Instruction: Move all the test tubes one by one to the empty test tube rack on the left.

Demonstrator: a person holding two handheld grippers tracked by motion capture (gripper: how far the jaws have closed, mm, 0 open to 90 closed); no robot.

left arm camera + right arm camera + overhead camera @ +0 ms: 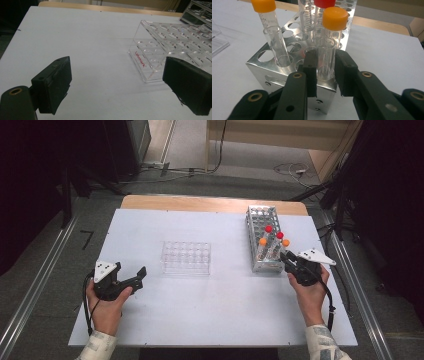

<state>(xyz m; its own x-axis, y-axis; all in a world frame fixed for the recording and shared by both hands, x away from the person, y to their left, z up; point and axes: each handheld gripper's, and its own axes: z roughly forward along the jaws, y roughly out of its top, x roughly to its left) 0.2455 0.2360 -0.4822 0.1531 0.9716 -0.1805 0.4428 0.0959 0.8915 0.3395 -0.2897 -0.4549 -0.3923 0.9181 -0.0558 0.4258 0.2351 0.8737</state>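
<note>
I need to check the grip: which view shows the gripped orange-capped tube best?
The right gripper view: the orange-capped tube stands between the right gripper pads. The high view shows its cap, tiny.

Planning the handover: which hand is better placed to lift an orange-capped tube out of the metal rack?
Right: the right gripper jaws already clamp the orange-capped clear tube; the left gripper sits far off, open.

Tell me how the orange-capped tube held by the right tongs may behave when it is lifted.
The orange-capped tube looks clear, smooth and round, so it may slip in the right tongs. It seems empty, probably light. Laid down, it would likely roll.
</note>
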